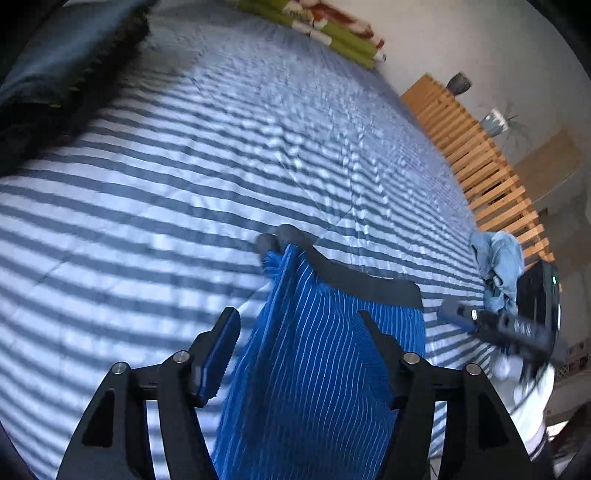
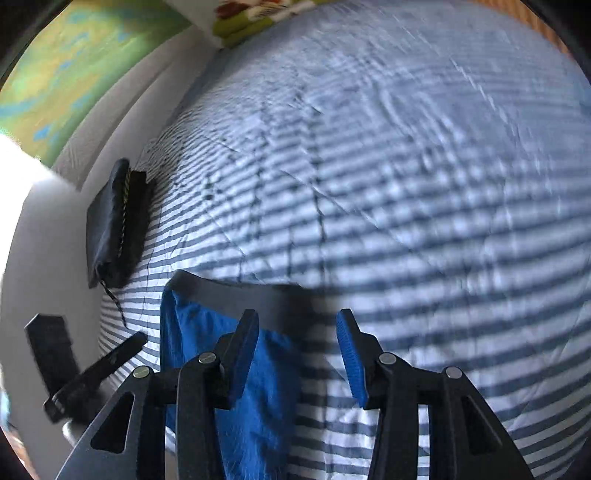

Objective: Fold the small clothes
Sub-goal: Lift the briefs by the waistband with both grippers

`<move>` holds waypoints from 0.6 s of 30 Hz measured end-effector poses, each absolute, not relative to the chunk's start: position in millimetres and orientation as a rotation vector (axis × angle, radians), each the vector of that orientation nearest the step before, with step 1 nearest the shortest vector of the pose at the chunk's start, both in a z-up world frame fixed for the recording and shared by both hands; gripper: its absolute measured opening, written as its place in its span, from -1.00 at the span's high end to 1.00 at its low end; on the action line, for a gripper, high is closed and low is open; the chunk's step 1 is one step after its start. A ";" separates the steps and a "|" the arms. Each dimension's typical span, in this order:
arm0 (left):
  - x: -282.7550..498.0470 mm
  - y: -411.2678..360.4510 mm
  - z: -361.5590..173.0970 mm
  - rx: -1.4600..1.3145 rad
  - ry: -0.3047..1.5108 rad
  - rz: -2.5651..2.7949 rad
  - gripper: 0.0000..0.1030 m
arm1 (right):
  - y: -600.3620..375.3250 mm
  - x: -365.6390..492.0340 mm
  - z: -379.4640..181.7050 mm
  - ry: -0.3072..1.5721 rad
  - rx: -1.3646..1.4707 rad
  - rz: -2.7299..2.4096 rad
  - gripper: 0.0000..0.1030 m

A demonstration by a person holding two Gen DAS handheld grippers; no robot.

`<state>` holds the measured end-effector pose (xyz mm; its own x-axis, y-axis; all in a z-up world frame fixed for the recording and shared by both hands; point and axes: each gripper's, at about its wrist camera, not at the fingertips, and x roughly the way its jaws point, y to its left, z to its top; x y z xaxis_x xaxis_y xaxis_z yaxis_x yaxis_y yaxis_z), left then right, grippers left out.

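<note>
A blue garment with thin white stripes (image 1: 325,369) and a dark grey waistband (image 1: 369,284) lies on the striped bed cover (image 1: 184,184). One corner of it stands up in a bunched peak (image 1: 284,240). My left gripper (image 1: 295,319) is open just above it, and the cloth runs between the fingers without being pinched. My right gripper (image 2: 295,315) is also open. Its left finger (image 2: 243,343) hangs over the blue garment (image 2: 192,332) near the waistband (image 2: 240,295), and its right finger is over bare cover. Both views are motion-blurred.
A dark folded stack (image 2: 110,221) sits at the bed's edge by the wall. A crumpled light blue garment (image 1: 498,258) lies near the right gripper (image 1: 465,317). A wooden slatted frame (image 1: 480,155) borders the bed, and a green and red pillow (image 1: 332,29) lies at the far end.
</note>
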<state>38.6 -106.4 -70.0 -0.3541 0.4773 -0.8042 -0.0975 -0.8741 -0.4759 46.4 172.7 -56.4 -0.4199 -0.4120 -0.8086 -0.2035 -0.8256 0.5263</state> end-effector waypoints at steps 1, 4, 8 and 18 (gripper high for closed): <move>32.1 -100.9 -73.4 -1.548 -0.486 2.274 -0.31 | 174.9 47.7 -62.6 -0.902 1.615 -2.364 0.22; 13.3 -86.1 -84.7 -1.595 -0.459 2.254 -0.31 | 171.2 47.3 -74.1 -0.962 1.604 -2.300 0.22; -6.4 -82.3 -98.9 -1.642 -0.531 2.224 0.14 | 155.4 36.5 -82.3 -0.956 1.608 -2.241 0.22; 0.2 -96.1 -65.7 -1.498 -0.588 2.249 0.85 | 150.1 32.1 -67.9 -0.954 1.500 -2.272 0.74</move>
<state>0.2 -96.1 -65.7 -0.3634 0.5211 -0.7723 -0.0766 -0.8428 -0.5327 32.1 150.1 -67.9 -0.4355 -0.5381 -0.7217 -0.1385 -0.7521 0.6443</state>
